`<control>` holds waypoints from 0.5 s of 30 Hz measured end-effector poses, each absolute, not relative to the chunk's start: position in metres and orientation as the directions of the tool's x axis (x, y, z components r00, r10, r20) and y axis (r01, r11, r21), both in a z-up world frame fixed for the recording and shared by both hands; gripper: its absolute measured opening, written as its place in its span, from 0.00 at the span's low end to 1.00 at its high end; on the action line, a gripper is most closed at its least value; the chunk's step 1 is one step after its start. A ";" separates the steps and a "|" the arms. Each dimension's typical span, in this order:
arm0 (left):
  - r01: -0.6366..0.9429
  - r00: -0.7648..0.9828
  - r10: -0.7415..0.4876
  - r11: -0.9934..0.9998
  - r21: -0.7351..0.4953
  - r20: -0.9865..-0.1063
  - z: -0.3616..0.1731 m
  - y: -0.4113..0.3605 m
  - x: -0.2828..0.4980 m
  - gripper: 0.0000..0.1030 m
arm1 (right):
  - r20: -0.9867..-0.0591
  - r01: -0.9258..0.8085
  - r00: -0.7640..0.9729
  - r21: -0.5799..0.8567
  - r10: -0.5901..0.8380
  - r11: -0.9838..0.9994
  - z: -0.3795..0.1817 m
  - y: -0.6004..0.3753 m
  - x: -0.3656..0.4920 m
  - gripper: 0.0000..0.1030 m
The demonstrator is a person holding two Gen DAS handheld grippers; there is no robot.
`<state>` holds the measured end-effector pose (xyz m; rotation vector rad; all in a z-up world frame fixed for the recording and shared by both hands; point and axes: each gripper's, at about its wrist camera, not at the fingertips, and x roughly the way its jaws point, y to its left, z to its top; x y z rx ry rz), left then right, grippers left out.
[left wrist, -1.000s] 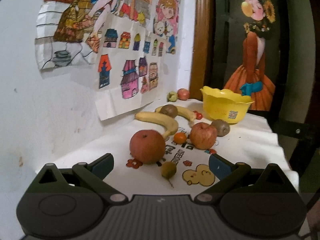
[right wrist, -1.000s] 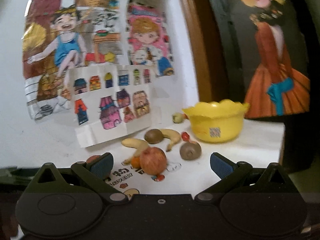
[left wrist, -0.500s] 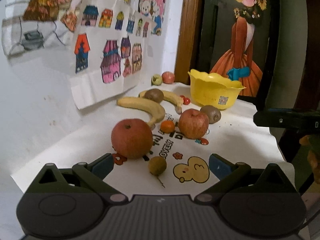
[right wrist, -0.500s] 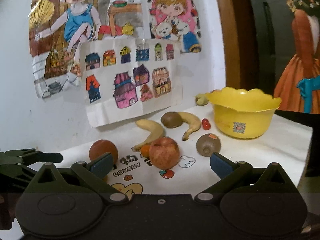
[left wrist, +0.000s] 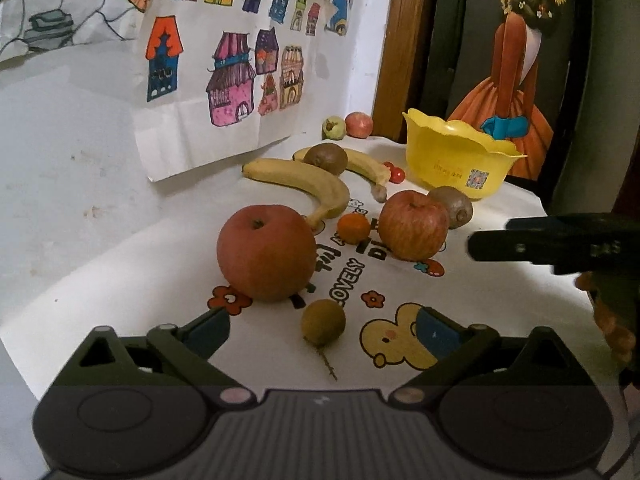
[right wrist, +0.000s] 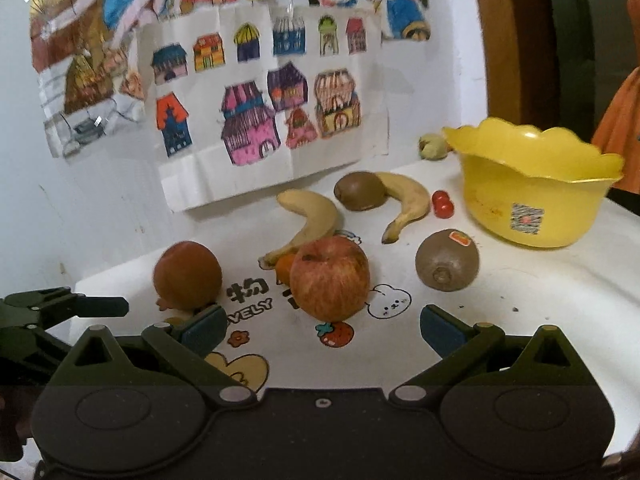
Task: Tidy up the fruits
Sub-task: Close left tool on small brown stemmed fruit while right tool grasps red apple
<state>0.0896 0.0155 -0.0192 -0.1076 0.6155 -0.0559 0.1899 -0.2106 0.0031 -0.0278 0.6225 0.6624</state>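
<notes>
The left gripper [left wrist: 322,330] hangs low over a white printed cloth [left wrist: 500,300], its jaws wide apart and holding nothing. A small brownish-green fruit [left wrist: 323,322], perhaps a longan, lies directly between its fingertips, stalk pointing back toward the tool. A large red apple [left wrist: 266,253] sits just beyond, to the left. The right gripper [right wrist: 322,324], also spread and empty, faces a streaked red apple [right wrist: 329,278] straight ahead. The yellow bowl [right wrist: 532,184] stands empty at the far right.

A white cartoon-print tablecloth [left wrist: 500,292] bears apples [left wrist: 266,252], bananas [left wrist: 304,180], kiwis [right wrist: 447,260] and, beyond them, a yellow bowl [right wrist: 532,184].
</notes>
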 end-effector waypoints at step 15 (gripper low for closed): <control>0.009 0.798 -0.089 0.991 -0.136 -0.597 -0.025 0.012 0.097 0.73 | -0.578 -0.636 0.549 0.180 0.604 0.750 -0.019 -0.176 0.239 0.92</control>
